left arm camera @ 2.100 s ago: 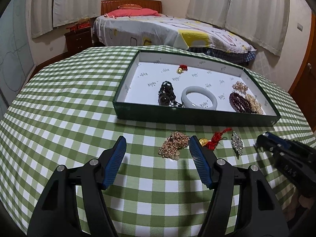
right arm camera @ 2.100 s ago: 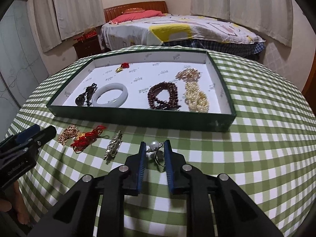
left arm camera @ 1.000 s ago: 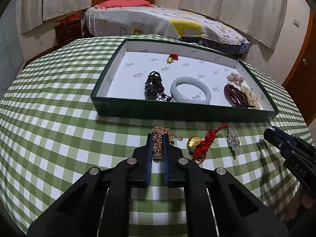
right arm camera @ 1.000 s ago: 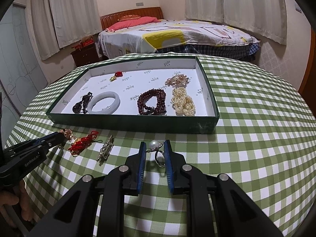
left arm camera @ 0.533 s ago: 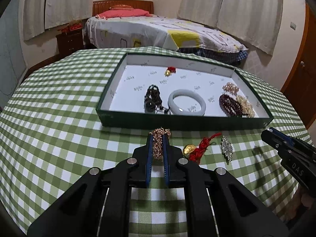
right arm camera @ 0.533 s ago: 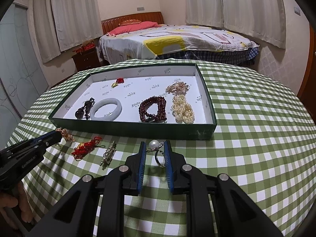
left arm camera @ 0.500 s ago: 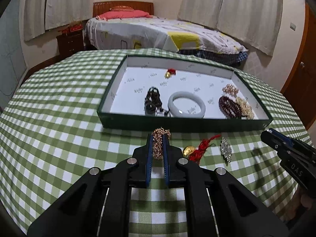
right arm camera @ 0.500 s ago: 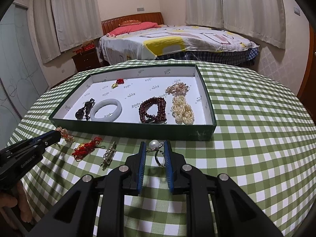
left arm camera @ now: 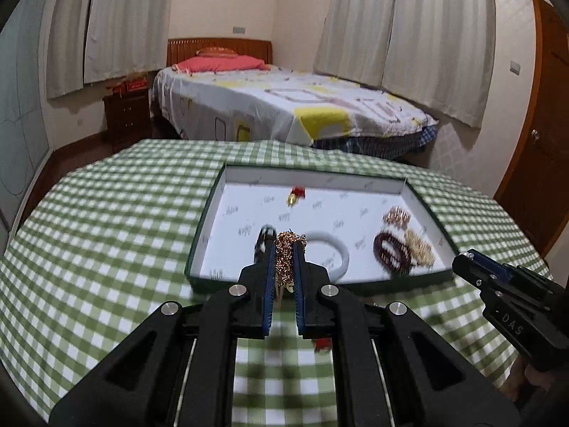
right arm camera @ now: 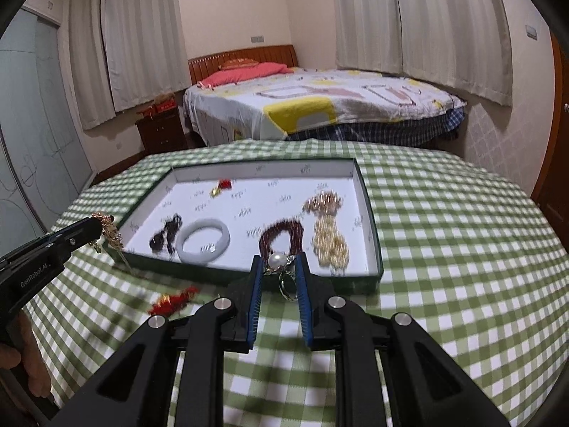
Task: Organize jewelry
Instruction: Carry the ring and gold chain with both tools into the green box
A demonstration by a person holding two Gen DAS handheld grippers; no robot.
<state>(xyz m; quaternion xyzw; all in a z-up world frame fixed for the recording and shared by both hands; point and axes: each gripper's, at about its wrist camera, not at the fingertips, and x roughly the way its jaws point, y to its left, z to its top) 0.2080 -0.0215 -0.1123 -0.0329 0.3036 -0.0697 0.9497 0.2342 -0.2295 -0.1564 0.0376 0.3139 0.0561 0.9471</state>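
the tray [right arm camera: 370, 213] at frame centre already holds a white bangle [right arm camera: 203, 240], dark beads [right arm camera: 281, 236], pearls [right arm camera: 329, 238] and a small red charm [right arm camera: 222, 185]. the left gripper [left arm camera: 283, 267] pinches a gold chain [left arm camera: 284, 254]; the right gripper [right arm camera: 279, 279] clamps a pearl ring [right arm camera: 281, 267] — both lifted, seemingly near the tray's front wall. a red-tasselled piece [right arm camera: 174, 299] lies on the cloth, lower left — other leftovers may be hidden.

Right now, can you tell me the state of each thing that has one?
Left gripper: jaws shut on gold chain.
Gold chain: lifted, its end hanging.
Right gripper: jaws shut on pearl ring.
Pearl ring: held between the jaws.
Green box: open, no lid.
White bangle: lying flat in the box.
Red-cord charm: lying on the tablecloth.
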